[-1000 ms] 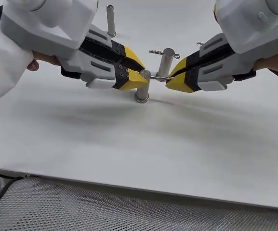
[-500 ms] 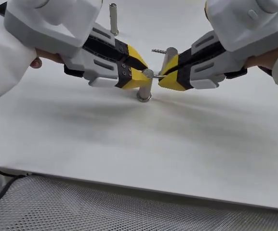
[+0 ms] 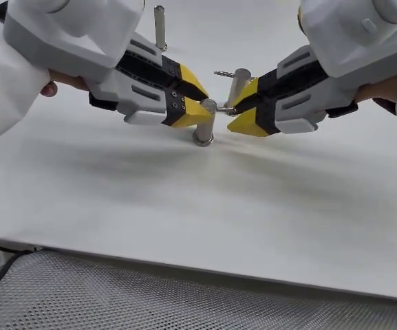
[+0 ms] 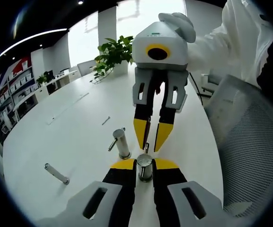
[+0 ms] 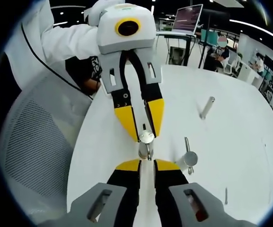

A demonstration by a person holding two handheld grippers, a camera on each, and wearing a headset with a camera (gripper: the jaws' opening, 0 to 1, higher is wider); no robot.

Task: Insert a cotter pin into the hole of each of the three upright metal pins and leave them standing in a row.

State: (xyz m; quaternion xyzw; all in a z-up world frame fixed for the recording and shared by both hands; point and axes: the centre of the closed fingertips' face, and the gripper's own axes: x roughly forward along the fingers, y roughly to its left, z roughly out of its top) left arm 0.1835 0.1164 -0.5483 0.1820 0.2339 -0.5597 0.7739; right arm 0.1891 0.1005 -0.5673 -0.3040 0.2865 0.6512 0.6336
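- The right hand-held gripper (image 3: 238, 110) is clamped on a cotter pin (image 3: 223, 110). The wire's free end reaches the head of the near metal pin (image 3: 204, 125), but I cannot tell whether its tip is in the hole.
- The main risk, as I judge it, is a missed hole. If the wire is pushed against solid metal, it could bend or slide back in the jaws.
- The left hand-held gripper (image 3: 199, 104) is closed on the upper part of that same pin from the opposite side. A sideways shove from the right, or a loose hold here, could twist the pin or tip it off its base.
- The near metal pin stands upright on the counter (image 3: 184, 206) between the two hand-held grippers. It is held in the left one's jaws and sits straight ahead of the right one's, with the cotter pin bridging the small gap.
- The middle metal pin (image 3: 238, 84) stands just behind the right jaws and already carries a fitted cotter pin (image 3: 223, 73). A careless swing could knock it over.
- The far metal pin (image 3: 159, 26) stands well apart, beyond the left hand-held gripper.
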